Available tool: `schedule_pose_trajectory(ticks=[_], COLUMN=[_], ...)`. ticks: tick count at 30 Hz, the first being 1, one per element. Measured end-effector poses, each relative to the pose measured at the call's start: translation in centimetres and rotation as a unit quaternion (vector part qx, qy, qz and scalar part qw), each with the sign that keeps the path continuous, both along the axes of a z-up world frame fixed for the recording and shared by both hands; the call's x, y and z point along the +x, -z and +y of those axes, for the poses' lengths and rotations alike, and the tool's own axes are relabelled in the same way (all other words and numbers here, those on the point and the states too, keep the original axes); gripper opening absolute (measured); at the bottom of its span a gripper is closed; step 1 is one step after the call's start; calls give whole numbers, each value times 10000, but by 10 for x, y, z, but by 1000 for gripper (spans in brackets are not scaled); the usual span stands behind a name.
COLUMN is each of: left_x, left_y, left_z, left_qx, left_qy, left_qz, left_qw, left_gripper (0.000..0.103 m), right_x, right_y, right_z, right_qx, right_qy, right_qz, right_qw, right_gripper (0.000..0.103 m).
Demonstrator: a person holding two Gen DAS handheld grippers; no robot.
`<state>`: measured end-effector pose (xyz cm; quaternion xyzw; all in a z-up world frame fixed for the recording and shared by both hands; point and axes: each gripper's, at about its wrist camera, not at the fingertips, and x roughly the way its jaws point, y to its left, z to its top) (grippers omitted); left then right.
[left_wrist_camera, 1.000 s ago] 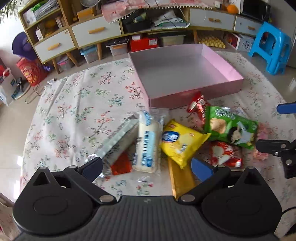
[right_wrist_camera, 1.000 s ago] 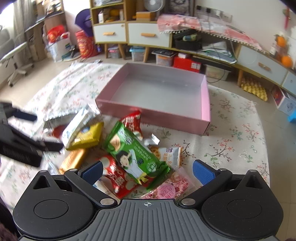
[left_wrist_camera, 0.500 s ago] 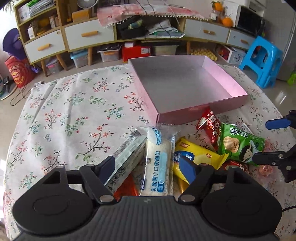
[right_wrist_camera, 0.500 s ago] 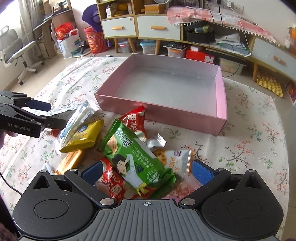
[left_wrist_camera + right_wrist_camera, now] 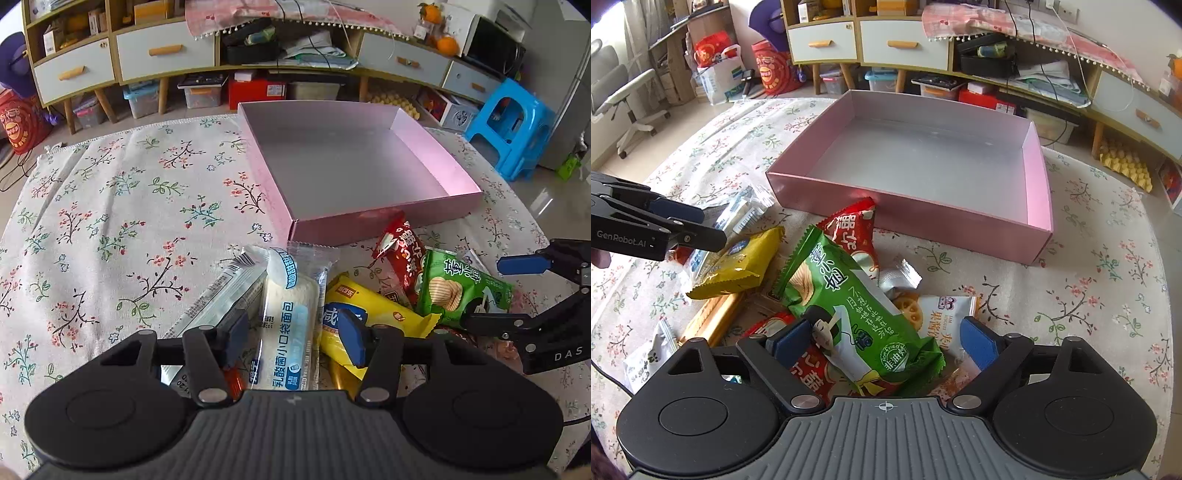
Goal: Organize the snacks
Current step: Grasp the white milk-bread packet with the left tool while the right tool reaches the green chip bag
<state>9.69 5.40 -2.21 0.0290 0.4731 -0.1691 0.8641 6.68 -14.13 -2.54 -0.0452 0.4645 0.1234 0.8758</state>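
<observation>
- Blue pads of the left gripper [image 5: 290, 338] are seen on either side of the white bread packet [image 5: 290, 317]; the jaws have just been closing, the packet lies between them, and firm pressing by the pads cannot be confirmed, so the grip is judged nearly made rather than made.
- The packet's long axis is laid along the line the tongs point, so the jaws are set across its narrow width.
- Just left of the left tongs a silver-white wrapper [image 5: 221, 302] is found, and just right of them a yellow packet [image 5: 373, 317], both touching the bread packet's sides.
- In the right wrist view the right gripper [image 5: 882, 343] is held unclenched over the green chip bag [image 5: 849, 306]; its jaws have just been closing, the bag's near end lies between them, and a gap is seen at the right pad.
- The green bag's long axis runs slantwise, away and to the left of the right tongs; a red packet [image 5: 855, 232] is tucked under its far end.
- Farthest ahead of both tongs, the pink box [image 5: 1039, 206] is standing with nothing in it, its near wall close behind the pile.
- The left tongs are judged nearer to the bread, the right to the chips.
</observation>
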Motion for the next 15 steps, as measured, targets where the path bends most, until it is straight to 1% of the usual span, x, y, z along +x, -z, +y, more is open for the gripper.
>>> schedule_pose_trajectory(ticks=[4, 6, 9, 15], left_x=[3, 5, 9, 10], left_y=[5, 9, 11, 14], left_z=[0, 1, 5, 11], left_qx=[51, 61, -75, -267], left_qy=[-75, -136, -291, -381], left_qz=[103, 181, 320, 398], left_qw=[9999, 9997, 9990, 9981], left_gripper=[49, 48, 47, 47], right_x=[0, 0, 0, 0], right_y=[0, 0, 0, 2], right_z=[1, 2, 4, 4], right_qx=[72, 114, 95, 121], right_qy=[-37, -59, -66, -33], right_qz=[5, 27, 24, 9], right_qw=[10000, 9999, 9999, 9999], right_gripper=[82, 77, 77, 77])
